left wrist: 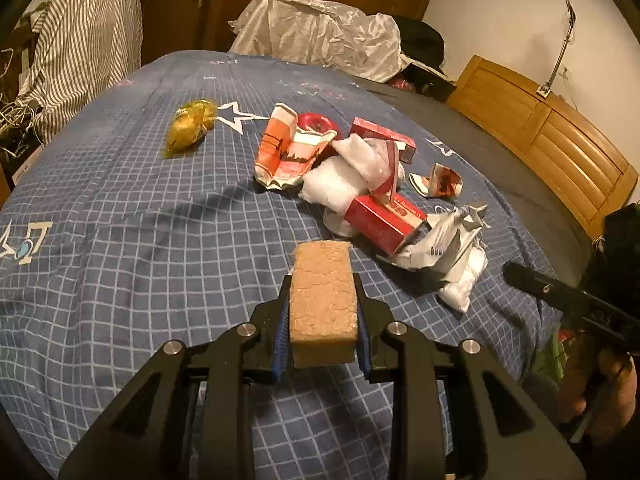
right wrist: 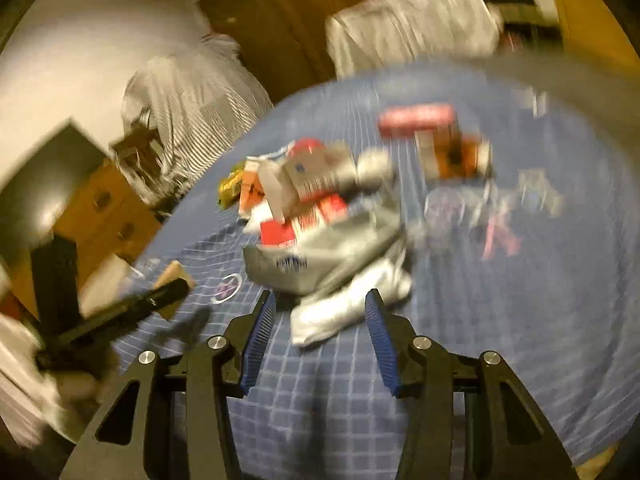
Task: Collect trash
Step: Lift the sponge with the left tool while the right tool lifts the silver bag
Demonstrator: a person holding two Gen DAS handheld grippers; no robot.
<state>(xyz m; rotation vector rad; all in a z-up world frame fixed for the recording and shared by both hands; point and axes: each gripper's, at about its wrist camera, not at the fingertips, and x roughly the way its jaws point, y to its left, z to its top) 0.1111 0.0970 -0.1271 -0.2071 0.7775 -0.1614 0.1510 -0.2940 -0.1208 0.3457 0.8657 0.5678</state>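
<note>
Tan sponge block [left wrist: 323, 300] is sitting clamped lengthwise in the left gripper [left wrist: 322, 300] over the blue checked bedspread [left wrist: 120, 240]; likely light & squashy, so gripping mid-sides suits it. Trash pile [left wrist: 372, 192] is lying just ahead: red cartons, white wadding, crumpled wrappers, prob. featherweight, pinch by a fold. Right gripper [right wrist: 320, 320] is spread wide, w/ white wadding [right wrist: 344, 312] between its fingers, view blurred. Print on cartons isn't legible.

A blue checked bedspread [left wrist: 120, 216] covers the bed, printed with a white star [left wrist: 236, 116]. Striped fabric [left wrist: 80, 36] hangs at the left, a crumpled white sheet [left wrist: 320, 32] lies at the far edge, and a wooden headboard [left wrist: 540, 128] stands on the right.
</note>
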